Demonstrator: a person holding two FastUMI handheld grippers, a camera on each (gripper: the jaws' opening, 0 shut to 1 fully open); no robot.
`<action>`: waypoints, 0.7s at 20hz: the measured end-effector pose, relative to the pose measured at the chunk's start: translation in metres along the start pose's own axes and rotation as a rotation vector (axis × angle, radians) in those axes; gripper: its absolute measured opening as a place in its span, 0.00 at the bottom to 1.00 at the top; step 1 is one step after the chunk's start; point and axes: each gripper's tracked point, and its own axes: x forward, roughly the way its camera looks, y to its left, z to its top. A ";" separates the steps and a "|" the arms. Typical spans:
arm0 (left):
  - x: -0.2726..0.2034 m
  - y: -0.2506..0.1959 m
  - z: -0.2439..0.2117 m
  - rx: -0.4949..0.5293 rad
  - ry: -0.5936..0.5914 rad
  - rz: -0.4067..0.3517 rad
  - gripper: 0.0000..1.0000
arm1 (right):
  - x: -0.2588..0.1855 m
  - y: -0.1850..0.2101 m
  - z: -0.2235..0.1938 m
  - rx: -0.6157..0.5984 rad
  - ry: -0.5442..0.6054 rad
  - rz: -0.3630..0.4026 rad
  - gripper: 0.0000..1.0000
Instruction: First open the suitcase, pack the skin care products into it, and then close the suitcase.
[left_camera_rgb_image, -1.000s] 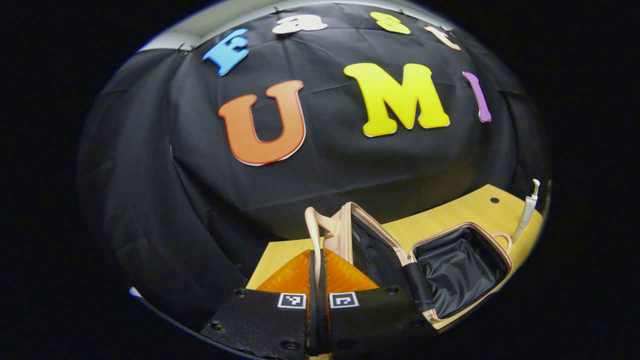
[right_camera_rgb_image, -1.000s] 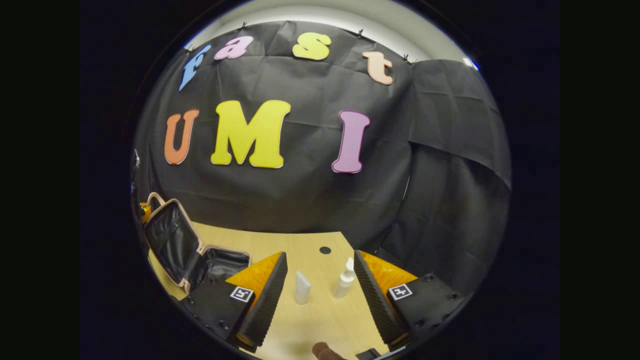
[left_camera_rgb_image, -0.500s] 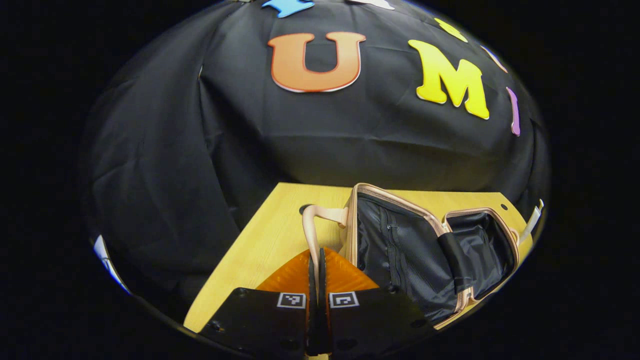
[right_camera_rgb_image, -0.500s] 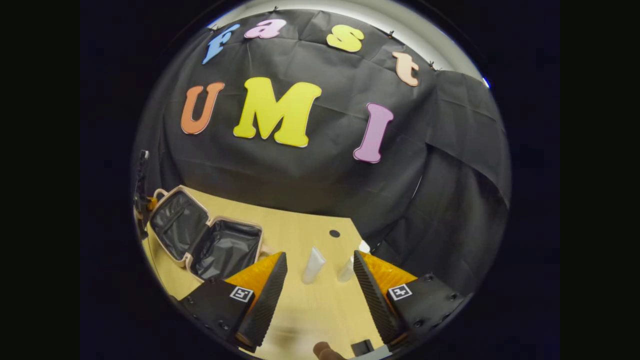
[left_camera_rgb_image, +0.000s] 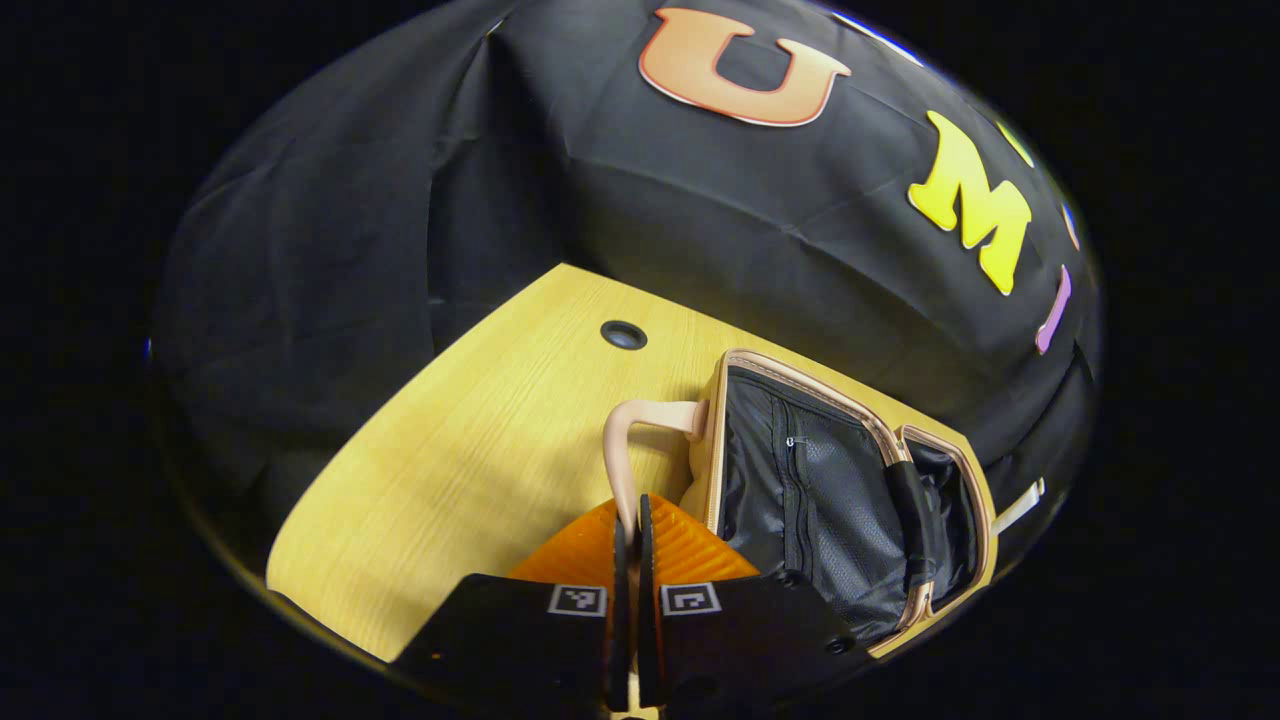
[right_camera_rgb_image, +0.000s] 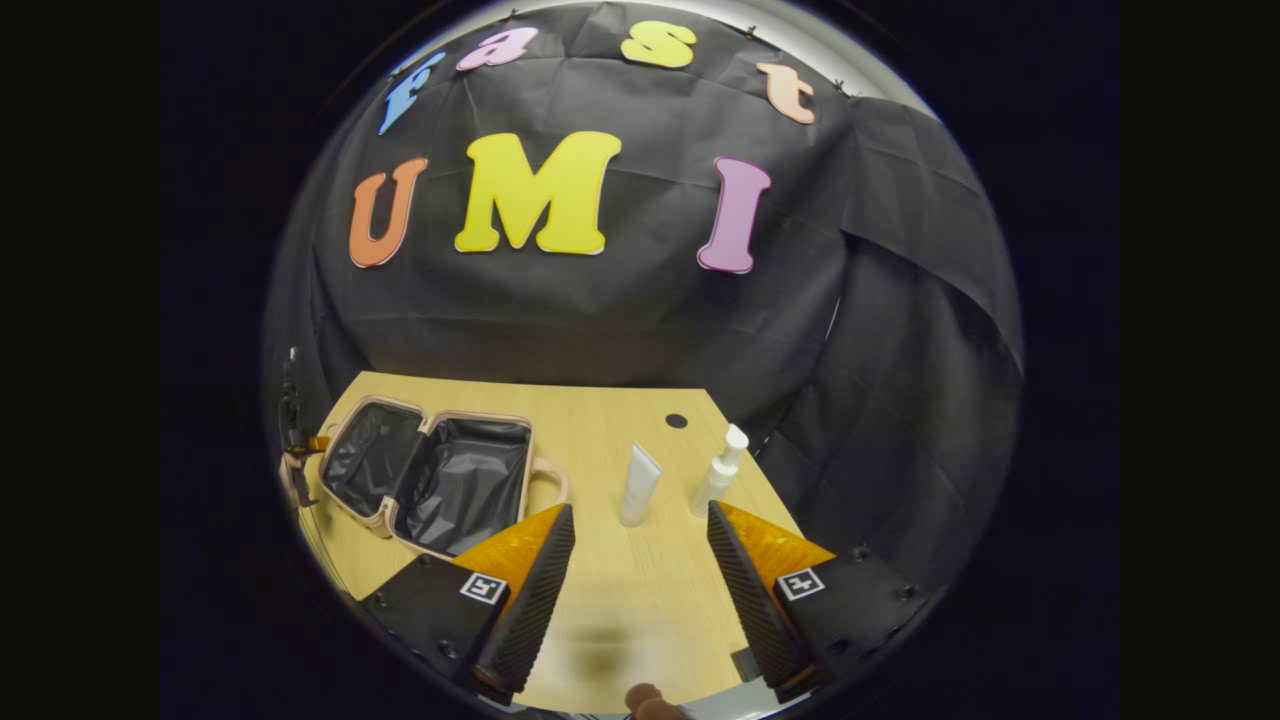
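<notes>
The pink suitcase (right_camera_rgb_image: 430, 475) lies open on the wooden table (right_camera_rgb_image: 600, 590), its two black-lined halves spread apart. In the left gripper view the lid half (left_camera_rgb_image: 800, 500) is close on the right, and its pink handle (left_camera_rgb_image: 625, 455) runs down between my fingers. My left gripper (left_camera_rgb_image: 630, 520) is shut on that handle. A white tube (right_camera_rgb_image: 638, 485) and a white pump bottle (right_camera_rgb_image: 720, 472) stand side by side on the table right of the suitcase. My right gripper (right_camera_rgb_image: 640, 545) is open, above the table, with the tube and bottle ahead of its fingers.
The left gripper (right_camera_rgb_image: 293, 440) shows small at the suitcase's far left end. A round cable hole (right_camera_rgb_image: 676, 421) sits behind the products, and another hole (left_camera_rgb_image: 623, 335) lies behind the handle. Black cloth walls close the table's back and sides.
My left gripper has swung the lid down by its handle, so the suitcase now lies nearly flat open. The right gripper has shifted; the tube and bottle now stand farther ahead.
</notes>
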 end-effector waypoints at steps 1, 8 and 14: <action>0.000 0.002 -0.004 -0.037 0.016 0.001 0.08 | 0.000 -0.005 -0.004 0.009 0.010 -0.006 0.79; -0.034 -0.014 0.016 -0.227 -0.071 -0.037 0.44 | 0.008 -0.048 -0.013 0.005 0.000 -0.012 0.79; -0.091 -0.117 0.028 -0.154 -0.142 -0.143 0.97 | 0.033 -0.087 -0.012 -0.016 -0.053 0.054 0.79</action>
